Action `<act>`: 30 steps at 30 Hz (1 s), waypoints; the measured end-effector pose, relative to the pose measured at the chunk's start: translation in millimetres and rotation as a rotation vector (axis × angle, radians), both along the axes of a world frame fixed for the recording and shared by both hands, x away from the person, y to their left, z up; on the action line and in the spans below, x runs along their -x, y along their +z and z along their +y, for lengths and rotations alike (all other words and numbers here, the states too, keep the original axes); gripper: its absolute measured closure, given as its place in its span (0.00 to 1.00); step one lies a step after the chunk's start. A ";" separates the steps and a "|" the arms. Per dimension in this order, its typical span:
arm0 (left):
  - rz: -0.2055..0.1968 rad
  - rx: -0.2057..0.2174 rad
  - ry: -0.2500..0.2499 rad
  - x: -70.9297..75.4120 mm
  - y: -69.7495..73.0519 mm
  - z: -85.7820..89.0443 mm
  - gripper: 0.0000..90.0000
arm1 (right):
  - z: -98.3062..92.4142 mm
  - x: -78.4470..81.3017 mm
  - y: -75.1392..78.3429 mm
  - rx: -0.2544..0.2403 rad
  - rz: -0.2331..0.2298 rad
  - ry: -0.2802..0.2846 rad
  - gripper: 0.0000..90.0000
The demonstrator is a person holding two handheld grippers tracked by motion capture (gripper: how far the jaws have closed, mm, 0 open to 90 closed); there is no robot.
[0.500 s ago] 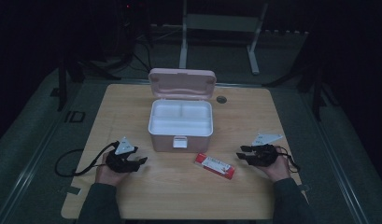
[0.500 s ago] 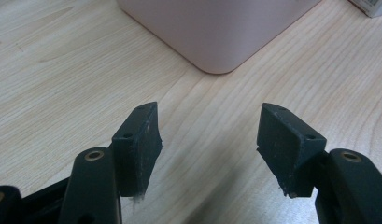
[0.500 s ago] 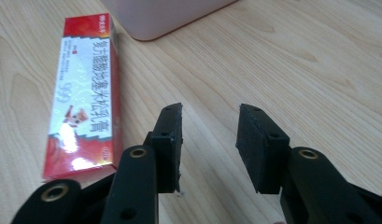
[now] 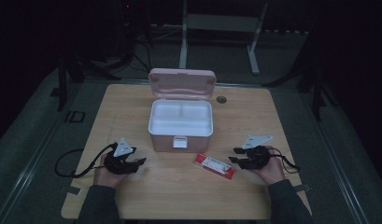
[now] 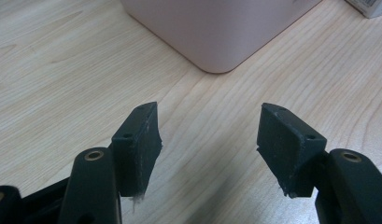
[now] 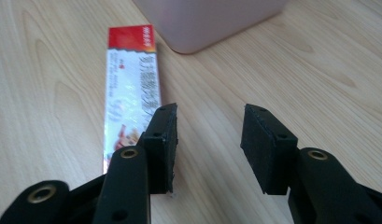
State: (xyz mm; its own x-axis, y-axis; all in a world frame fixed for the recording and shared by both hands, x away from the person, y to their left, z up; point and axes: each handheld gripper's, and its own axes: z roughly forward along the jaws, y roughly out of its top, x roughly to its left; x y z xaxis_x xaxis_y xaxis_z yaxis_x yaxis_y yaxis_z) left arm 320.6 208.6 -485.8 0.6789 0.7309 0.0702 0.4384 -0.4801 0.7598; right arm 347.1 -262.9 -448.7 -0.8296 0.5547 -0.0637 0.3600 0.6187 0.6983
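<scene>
Nearest, both claws rest low on the wooden surface (image 4: 132,200), each in a hand. Left claw (image 4: 138,163) spread, nothing between its jaws, just left of the pink box's (image 4: 179,135) front corner. Right claw (image 4: 235,156) also spread and empty, to the right of the box front. Red-and-white packet (image 4: 215,165) lies flat just before the box, touching neither claw, close beside the right one. Farther back, box lid (image 4: 181,84) stands up, white tray (image 4: 181,116) inside.

A pale pink box (image 4: 181,122) with a white inside, a red-and-white printed carton (image 4: 215,165), black grippers, and a light wood-grain table (image 4: 128,105).
</scene>
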 end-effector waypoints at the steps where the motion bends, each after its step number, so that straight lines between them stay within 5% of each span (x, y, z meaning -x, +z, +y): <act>1: 0.001 -0.001 -0.004 0.0 0.1 -0.3 0.43 | 3.5 0.7 0.4 -0.001 0.002 0.008 0.62; 16: 0.010 0.005 -0.021 0.0 1.4 -1.9 0.46 | 49.9 9.3 -3.4 0.065 0.029 0.091 0.56; 30: 0.003 -0.006 -0.025 -0.3 1.2 -3.9 0.47 | 81.5 -1.5 -22.1 0.149 0.069 0.124 0.53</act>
State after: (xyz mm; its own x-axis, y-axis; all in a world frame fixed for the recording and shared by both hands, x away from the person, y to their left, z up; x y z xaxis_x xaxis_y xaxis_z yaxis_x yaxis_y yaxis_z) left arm 320.9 204.7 -484.5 0.6974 0.7130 0.0729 0.4281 -0.4960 0.7554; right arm 348.6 -181.4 -470.7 -0.8964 0.4363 -0.0775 0.3184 0.7558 0.5722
